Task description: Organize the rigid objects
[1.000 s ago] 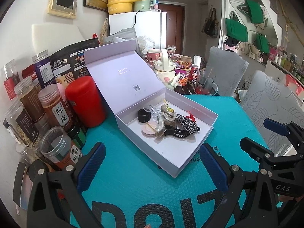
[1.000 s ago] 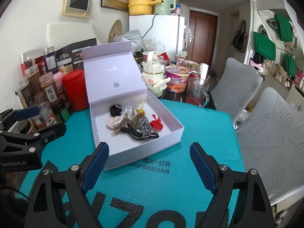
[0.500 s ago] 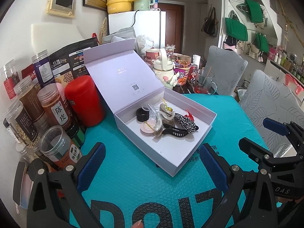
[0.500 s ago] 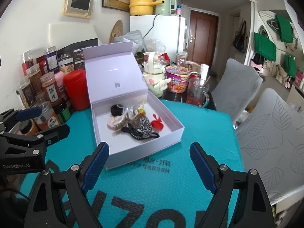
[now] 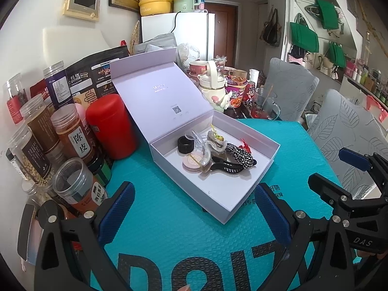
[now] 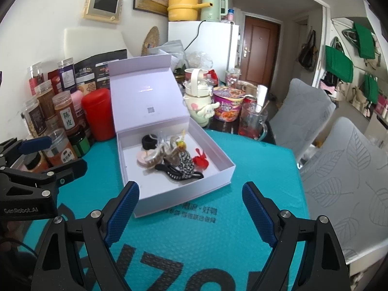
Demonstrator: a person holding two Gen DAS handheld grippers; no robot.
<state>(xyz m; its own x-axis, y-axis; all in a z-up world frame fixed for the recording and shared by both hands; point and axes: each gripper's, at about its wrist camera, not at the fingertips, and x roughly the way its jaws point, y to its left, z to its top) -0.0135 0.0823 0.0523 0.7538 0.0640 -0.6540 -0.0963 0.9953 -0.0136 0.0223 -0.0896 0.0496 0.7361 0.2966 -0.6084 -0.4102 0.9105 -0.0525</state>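
- Two grippers, both with jaws spread wide and nothing between the pads: left gripper and right gripper, each hovering low over the teal mat.
- Left gripper fingertips frame the near corner of the open lilac box; box lies just ahead of it, not touched.
- Right gripper fingertips sit just short of the box's near wall; left blue pad overlaps the box's near-left corner in the view, contact cannot be told.
- Right gripper also shows at the right edge of the left wrist view, beside the box, apart from it.
- Box lid stands tilted back, hinged at the far side.
- Inside the box, bunched toward the far-left part: black ring, pink round compact, clear claw clip, black claw clip, black-and-white woven piece, small red item.
- Near half of the box floor is bare white.
- Left of the box: red canister, touching or just beside the lid, then a cluster of spice jars.
- Behind the box: white kettle-shaped jug, purple noodle cup, glass mug with red drink.
- Two grey leaf-pattern chairs at the right of the table.
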